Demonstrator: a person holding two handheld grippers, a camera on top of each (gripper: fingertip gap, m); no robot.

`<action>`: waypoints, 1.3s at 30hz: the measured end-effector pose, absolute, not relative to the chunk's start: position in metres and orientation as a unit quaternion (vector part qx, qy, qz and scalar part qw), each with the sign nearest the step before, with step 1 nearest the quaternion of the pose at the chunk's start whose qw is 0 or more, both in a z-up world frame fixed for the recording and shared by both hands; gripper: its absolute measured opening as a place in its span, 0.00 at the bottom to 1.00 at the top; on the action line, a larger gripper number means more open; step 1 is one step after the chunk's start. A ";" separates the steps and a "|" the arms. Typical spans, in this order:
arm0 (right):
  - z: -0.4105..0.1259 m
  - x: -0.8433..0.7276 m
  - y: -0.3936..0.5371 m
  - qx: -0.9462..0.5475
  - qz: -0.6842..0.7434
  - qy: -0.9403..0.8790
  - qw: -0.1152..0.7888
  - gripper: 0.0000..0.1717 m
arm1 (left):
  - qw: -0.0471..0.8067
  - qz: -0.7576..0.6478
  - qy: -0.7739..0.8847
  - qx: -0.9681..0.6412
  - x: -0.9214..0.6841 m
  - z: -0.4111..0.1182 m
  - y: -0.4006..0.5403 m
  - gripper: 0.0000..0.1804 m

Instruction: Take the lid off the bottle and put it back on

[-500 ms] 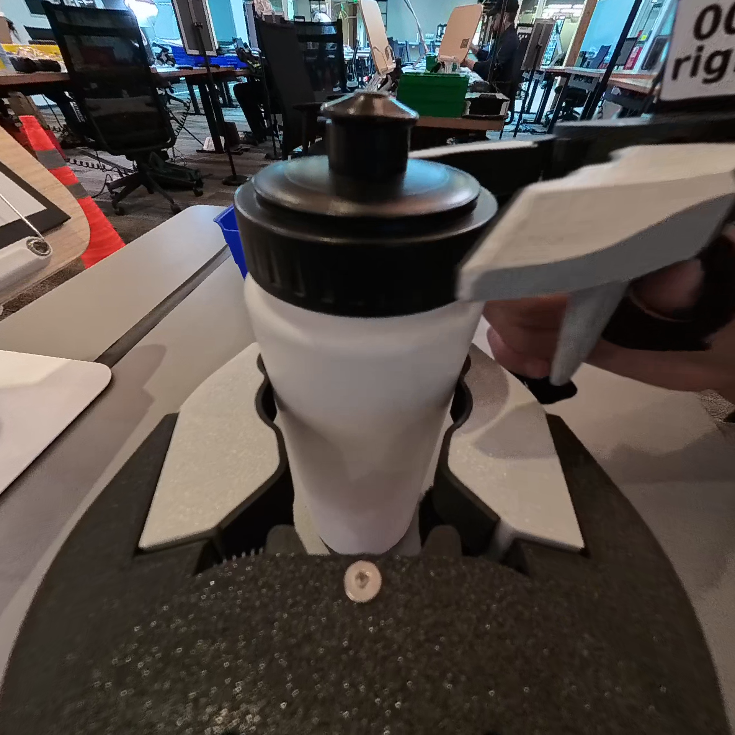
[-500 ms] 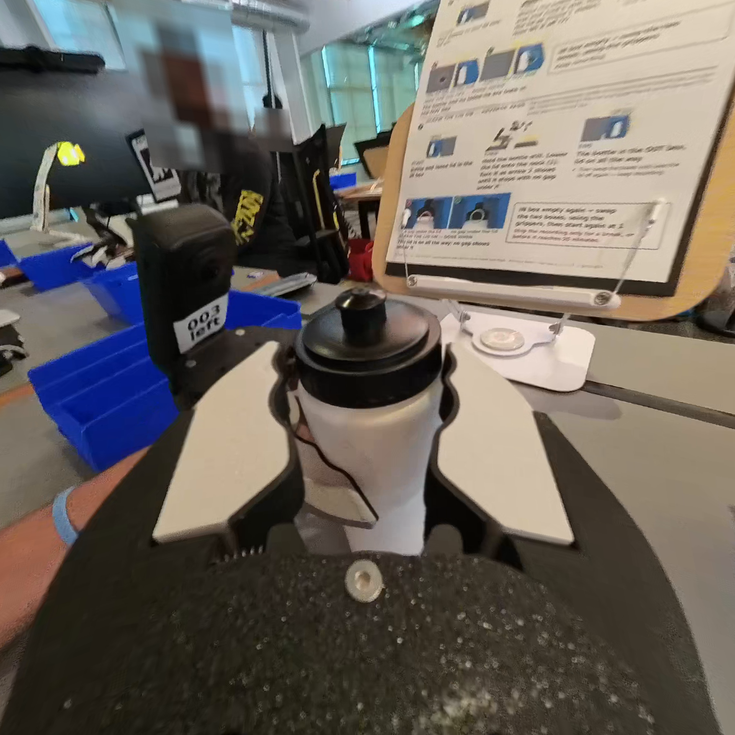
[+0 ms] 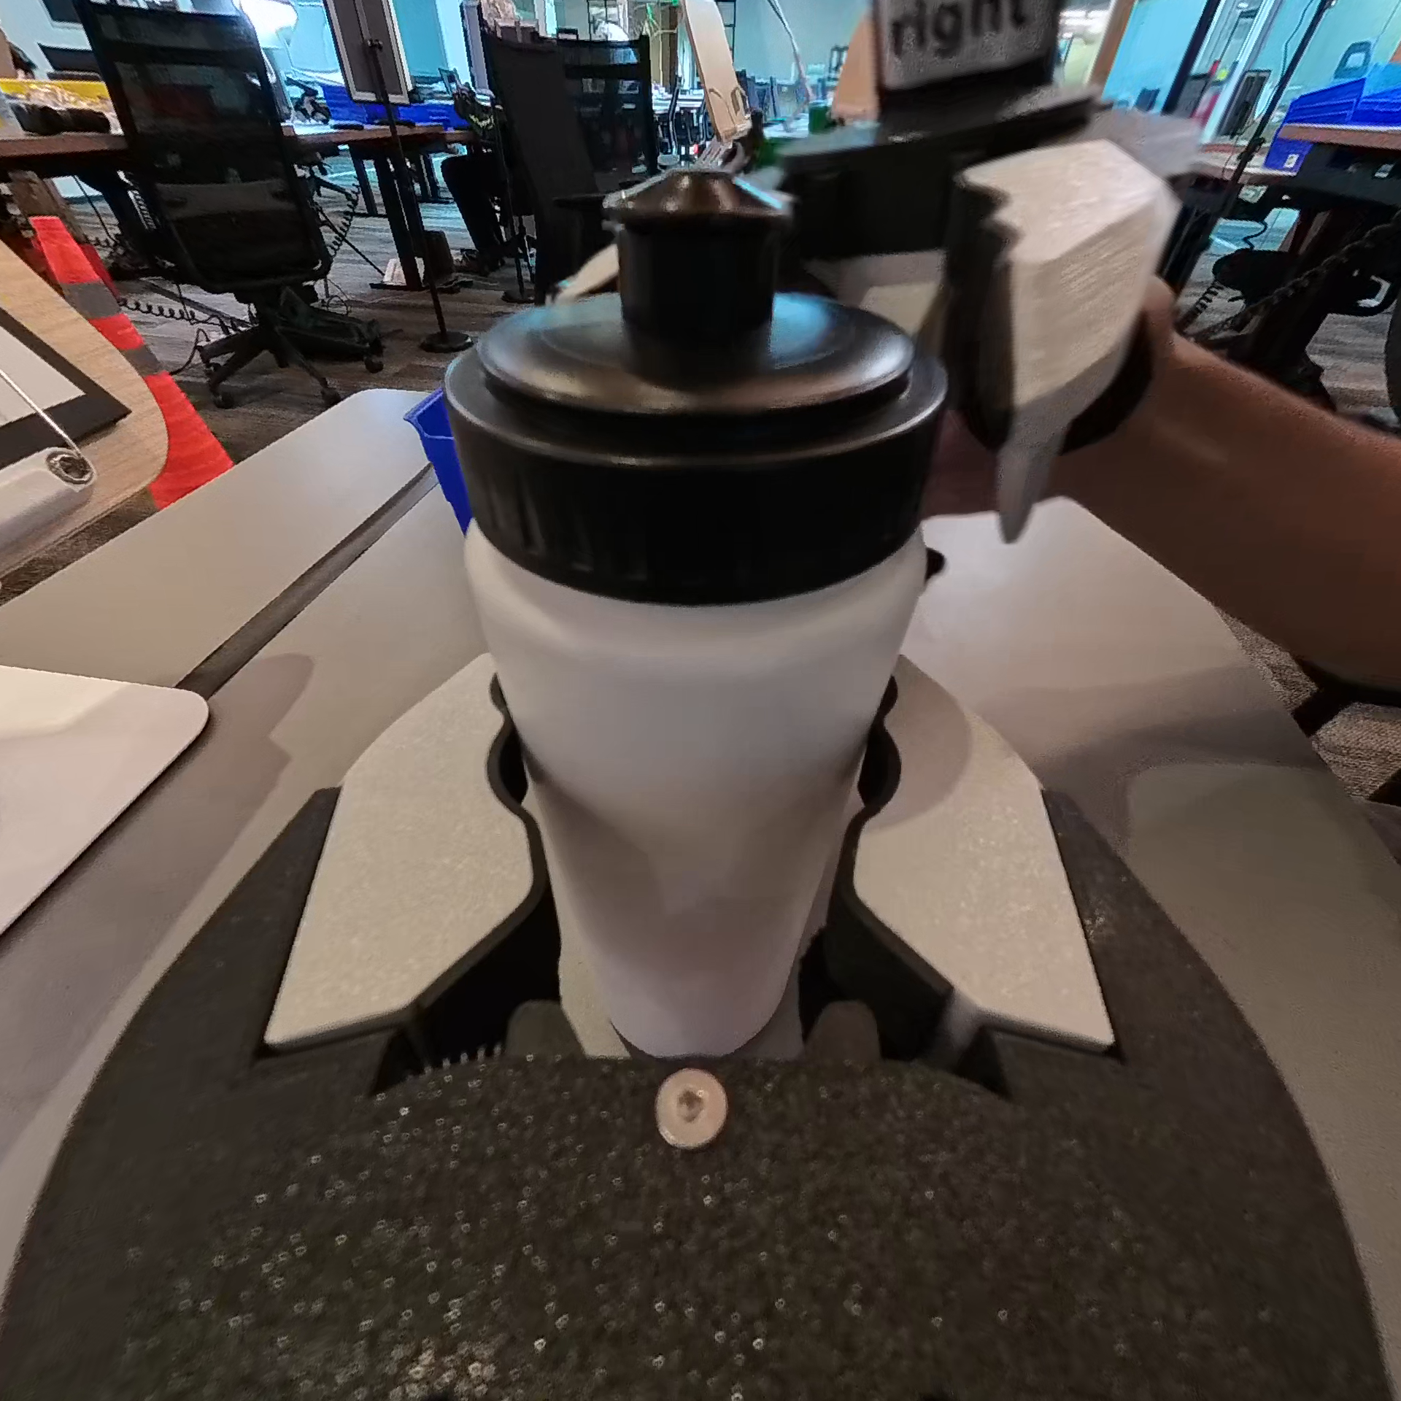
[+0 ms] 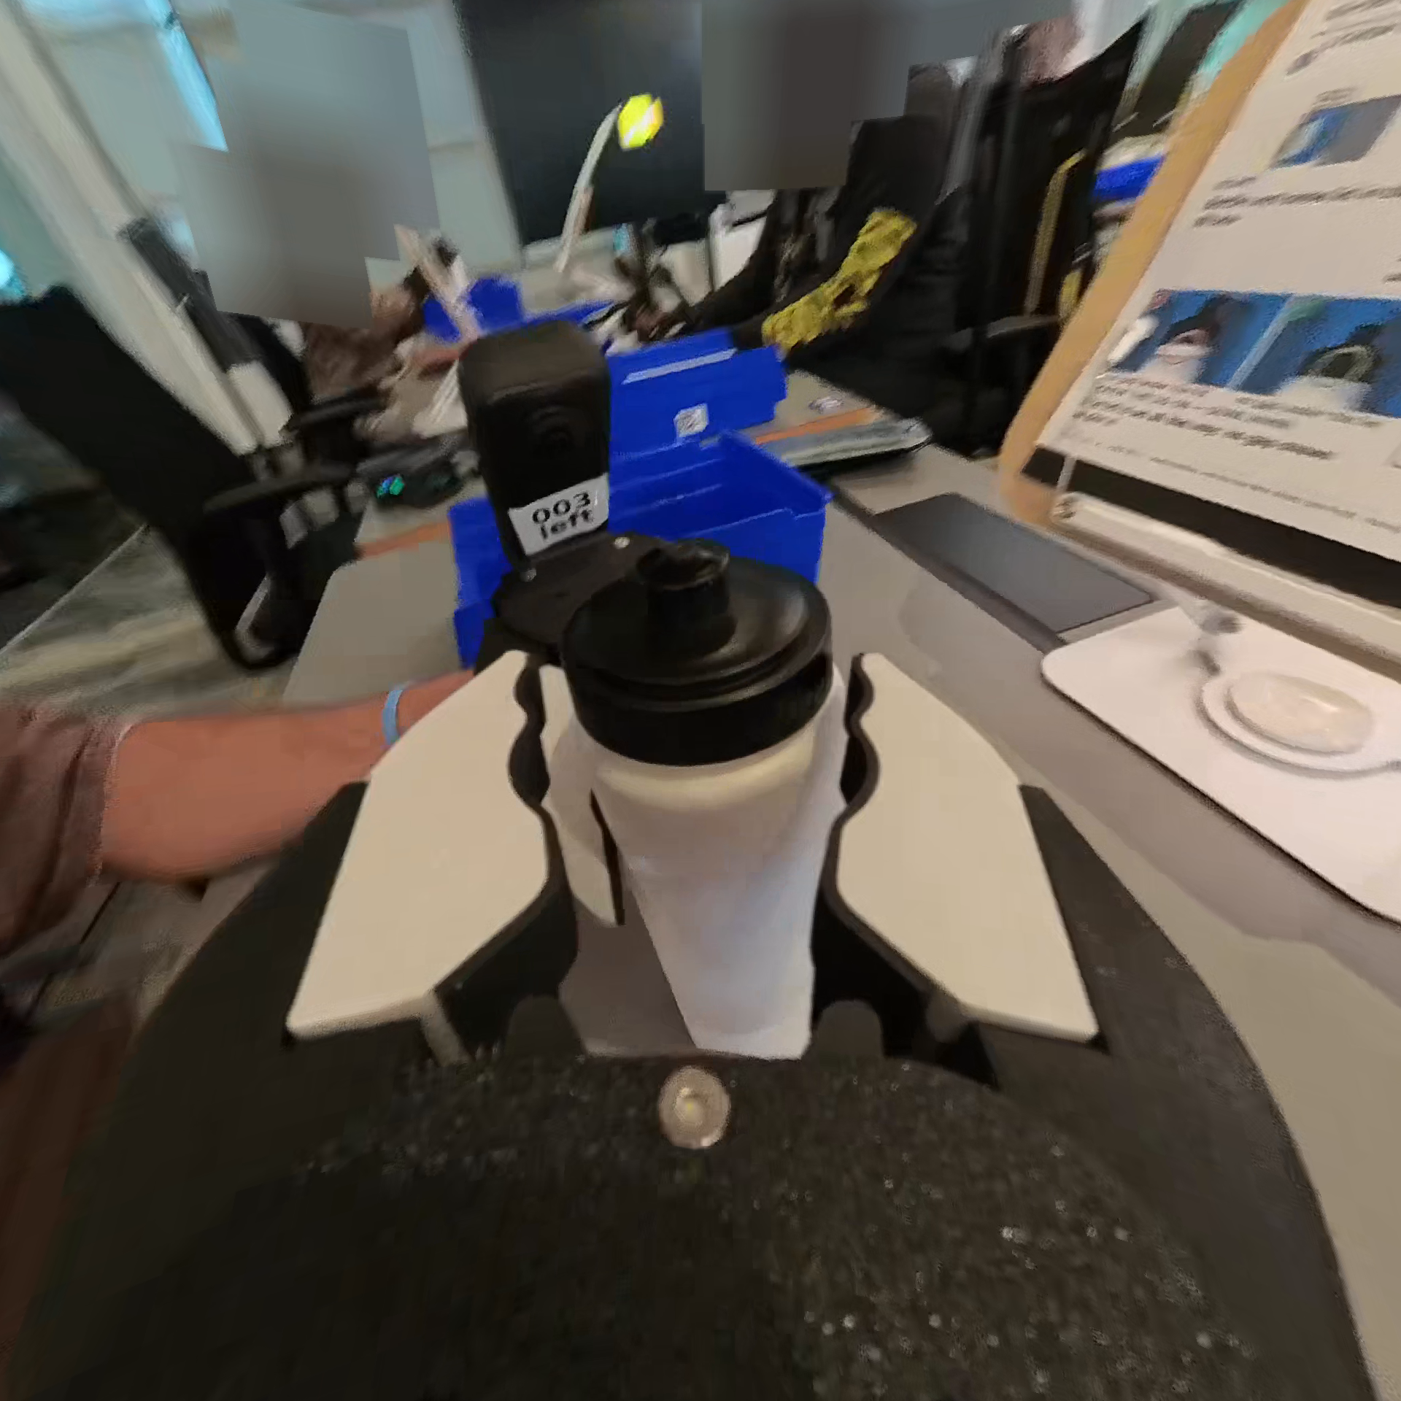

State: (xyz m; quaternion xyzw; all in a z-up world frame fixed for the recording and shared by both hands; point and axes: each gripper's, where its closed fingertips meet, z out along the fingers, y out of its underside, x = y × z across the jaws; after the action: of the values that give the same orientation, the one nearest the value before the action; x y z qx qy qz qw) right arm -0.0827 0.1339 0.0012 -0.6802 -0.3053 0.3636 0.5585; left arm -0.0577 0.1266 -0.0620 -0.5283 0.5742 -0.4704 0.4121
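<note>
One bottle (image 3: pixel 682 796) sits gripped in the left claw (image 3: pixel 694 682).

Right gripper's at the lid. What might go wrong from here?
1. The right gripper straddles the lid at a tilt, not yet gripping it; closing like this might grip unevenly and slip.
2. Its fingers sit close to the left gripper holding the bottle; twisting might knock them together.

A grey table (image 4: pixel 948 576) carries a blue bin (image 4: pixel 728 500) beyond the jaws and a white stand base (image 4: pixel 1213 796) to their right.
</note>
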 end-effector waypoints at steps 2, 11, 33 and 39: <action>0.008 -0.076 0.131 -0.668 0.329 -0.234 0.625 0.50 | 0.412 -0.472 0.572 -0.529 -0.058 -0.062 0.127 0.48; 0.002 -0.079 0.137 -0.691 0.133 -0.064 0.708 0.47 | 0.415 -0.471 0.572 -0.528 -0.057 -0.062 0.127 0.48; 0.008 -0.071 0.135 -0.670 0.218 -0.142 0.695 0.52 | 0.412 -0.470 0.574 -0.529 -0.057 -0.062 0.127 0.48; -0.001 -0.090 0.140 -0.693 0.172 -0.104 0.693 0.49 | 0.410 -0.470 0.575 -0.530 -0.057 -0.062 0.127 0.48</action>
State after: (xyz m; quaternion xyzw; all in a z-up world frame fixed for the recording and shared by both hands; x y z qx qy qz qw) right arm -0.0898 0.1403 -0.0007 -0.6927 -0.1037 0.1720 0.6927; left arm -0.0567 0.1270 -0.0621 -0.5300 0.5752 -0.4695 0.4097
